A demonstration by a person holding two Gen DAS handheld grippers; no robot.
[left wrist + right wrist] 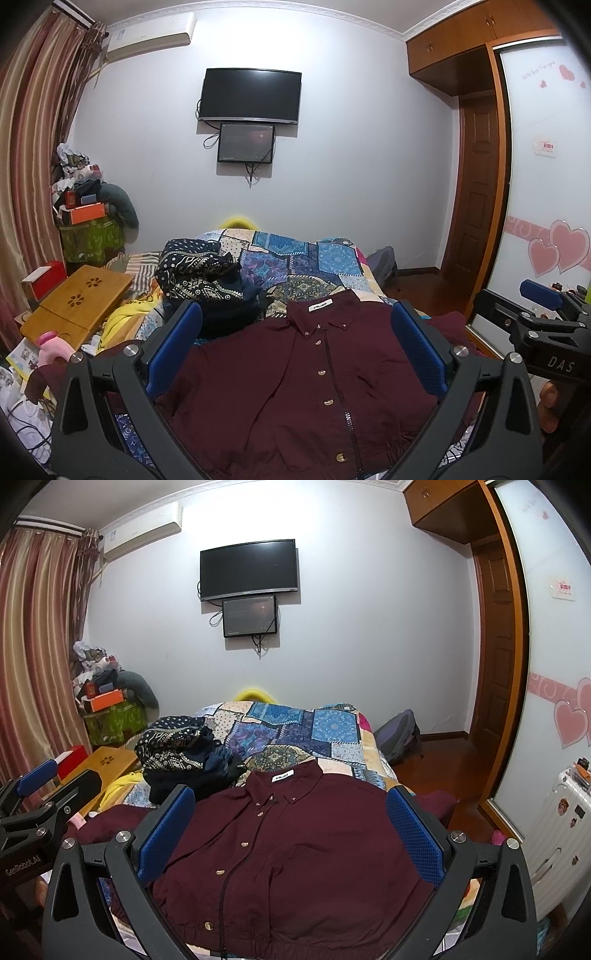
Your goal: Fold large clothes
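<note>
Both grippers hover low, left gripper (295, 350) and right gripper (291, 830), fingers spread wide, gripping nothing. Between them, the maroon button-front jacket (295, 376) lies face-up on the patchwork-quilt bed (295, 258), sleeves out; folding looks barely begun. Beyond, a dark patterned clothes pile (199, 273).

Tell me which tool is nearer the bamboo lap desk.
Left. The left tool hovers open over the maroon shirt on the side toward the bamboo lap desk; the right tool, also open, sits farther away.

A maroon button-up shirt (295, 373) fills the lower centre, flat on the patchwork quilt (295, 258), between the left gripper (295, 332)'s spread blue pads (173, 350).
</note>
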